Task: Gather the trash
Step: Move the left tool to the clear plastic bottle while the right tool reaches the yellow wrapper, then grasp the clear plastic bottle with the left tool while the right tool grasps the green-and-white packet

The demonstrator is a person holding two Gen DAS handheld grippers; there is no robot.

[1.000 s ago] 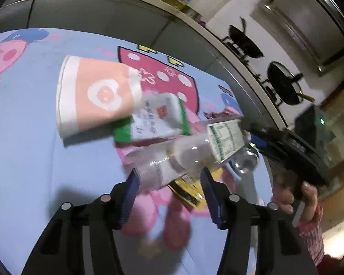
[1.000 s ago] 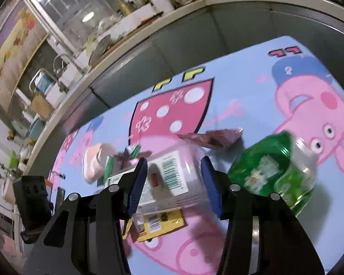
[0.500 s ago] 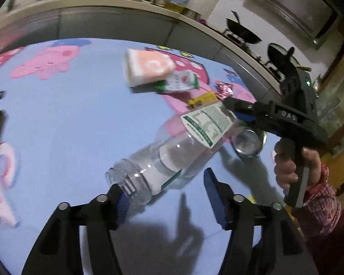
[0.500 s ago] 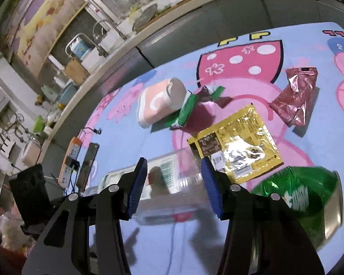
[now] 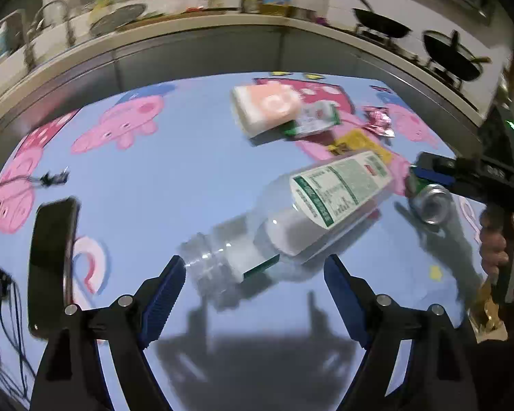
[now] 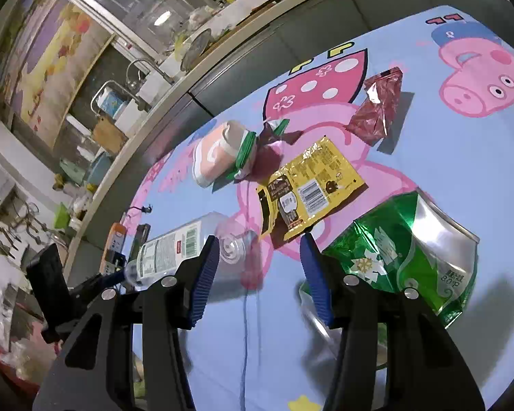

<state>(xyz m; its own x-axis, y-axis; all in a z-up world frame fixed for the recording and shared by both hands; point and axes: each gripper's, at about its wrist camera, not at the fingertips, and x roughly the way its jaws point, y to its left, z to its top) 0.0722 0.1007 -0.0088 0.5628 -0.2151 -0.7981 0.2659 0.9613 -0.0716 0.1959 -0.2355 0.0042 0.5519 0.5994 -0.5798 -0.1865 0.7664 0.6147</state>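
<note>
Left wrist view shows the left hand-held gripper [image 5: 253, 284] with its jaws just opened wide; the clear plastic bottle [image 5: 291, 219] lies on its side on the cartoon-printed worktop [image 5: 174, 178], its neck between the blue pads without either pressing on it, motion-blurred. Beyond it the orange paper cup [image 5: 267, 111], the green-and-white pouch [image 5: 315, 118], the yellow sachet [image 5: 356, 142] and the red wrapper [image 5: 378, 121] are soft and partly overlapped. A dark phone [image 5: 51, 260] lies at the left. The right hand-held gripper [image 6: 260, 263] is half open and empty; in the left view its front hides most of the crushed green can [image 6: 404, 250], and the person's hand [image 5: 497, 243] is cut off by the frame edge.
</note>
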